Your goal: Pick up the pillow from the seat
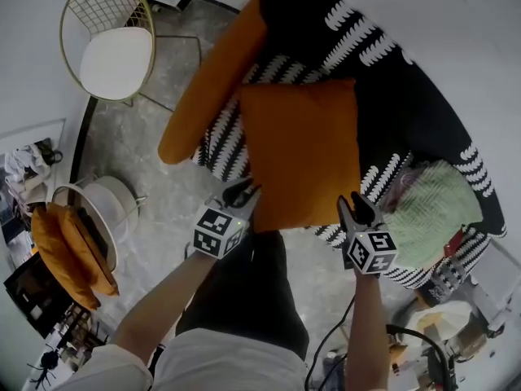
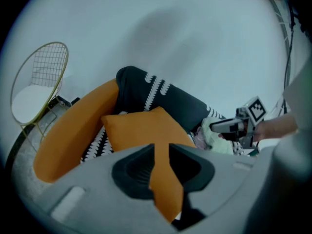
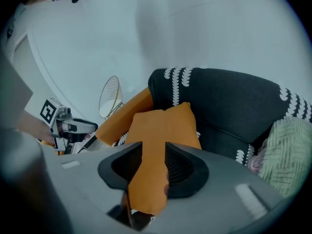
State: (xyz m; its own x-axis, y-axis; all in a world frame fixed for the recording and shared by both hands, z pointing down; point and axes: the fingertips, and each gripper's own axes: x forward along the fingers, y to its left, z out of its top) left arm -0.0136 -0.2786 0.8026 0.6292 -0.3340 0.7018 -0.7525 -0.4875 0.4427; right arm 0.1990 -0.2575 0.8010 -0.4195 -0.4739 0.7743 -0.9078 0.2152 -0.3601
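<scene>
A square orange pillow (image 1: 301, 153) lies on the black seat with white leaf marks (image 1: 391, 96), its near edge hanging over the front. My left gripper (image 1: 244, 192) pinches the pillow's near left corner, and in the left gripper view the orange cloth (image 2: 141, 128) fills the narrow gap of that gripper (image 2: 161, 152). My right gripper (image 1: 358, 206) holds the near right corner. In the right gripper view the pillow (image 3: 163, 126) likewise runs down between the two dark jaws of the right gripper (image 3: 153, 152), touching both.
A long orange bolster (image 1: 216, 80) leans along the seat's left side. A pale green knitted cushion (image 1: 431, 210) lies on the seat at the right. A gold wire chair (image 1: 110, 39) stands at the far left. A white wire basket (image 1: 98, 206) and orange cushions (image 1: 69, 255) sit on the floor.
</scene>
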